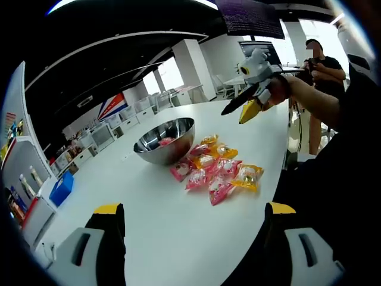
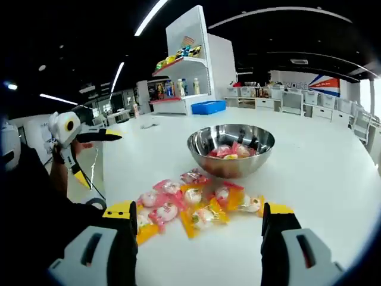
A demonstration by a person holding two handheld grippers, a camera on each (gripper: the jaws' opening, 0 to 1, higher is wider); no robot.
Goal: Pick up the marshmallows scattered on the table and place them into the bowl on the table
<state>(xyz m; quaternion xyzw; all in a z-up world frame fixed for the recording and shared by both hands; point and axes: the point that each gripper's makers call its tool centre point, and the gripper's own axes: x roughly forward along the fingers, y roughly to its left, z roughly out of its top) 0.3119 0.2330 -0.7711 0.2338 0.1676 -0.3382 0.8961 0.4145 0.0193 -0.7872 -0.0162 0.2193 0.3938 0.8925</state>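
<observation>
marshmallows lie on the counter just ahead of the right gripper, jaws spread; left gripper likewise spread; bowl beyond.

A white bench with a curved edge carries a shiny metal bowl standing upright, with a few wrapped sweets inside it. Just in front of the bowl lies a loose cluster of wrapped marshmallows in pink and yellow packets, some overlapping, the nearest ones just beside the bowl's base.
</observation>
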